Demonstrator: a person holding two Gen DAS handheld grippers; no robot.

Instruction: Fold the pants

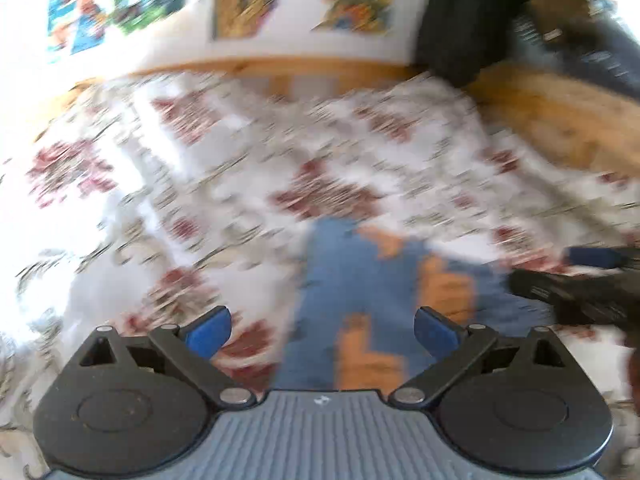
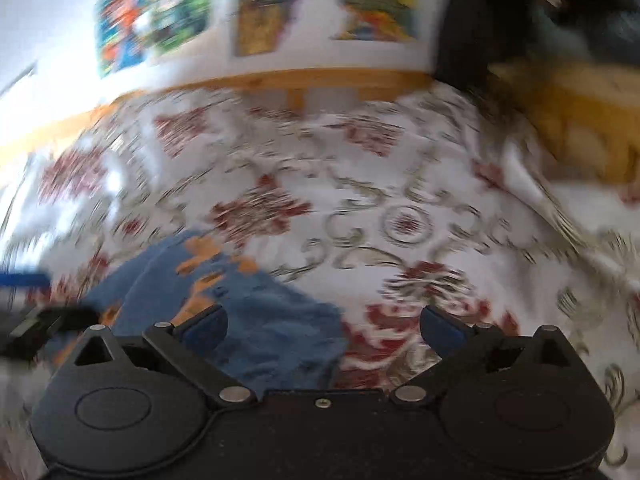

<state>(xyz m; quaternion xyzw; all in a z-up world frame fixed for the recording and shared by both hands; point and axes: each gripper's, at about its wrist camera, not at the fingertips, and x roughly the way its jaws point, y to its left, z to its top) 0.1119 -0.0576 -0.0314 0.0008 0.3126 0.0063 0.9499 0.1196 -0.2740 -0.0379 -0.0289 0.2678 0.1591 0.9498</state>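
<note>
In the left wrist view, the left gripper (image 1: 322,330) is held released above the pants (image 1: 360,300), which are laid on the floral bedspread (image 1: 240,152); nothing is gripped.

In the right wrist view, the right gripper (image 2: 323,326) is likewise spread and empty, positioned over the pants' (image 2: 256,316) right edge, presumably for grasping.

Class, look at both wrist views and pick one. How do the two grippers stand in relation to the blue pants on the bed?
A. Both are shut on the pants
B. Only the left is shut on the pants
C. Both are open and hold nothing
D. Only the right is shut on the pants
C: the left gripper and right gripper both show blue pads spread wide apart, with the pants lying loose on the floral bedspread.
</note>
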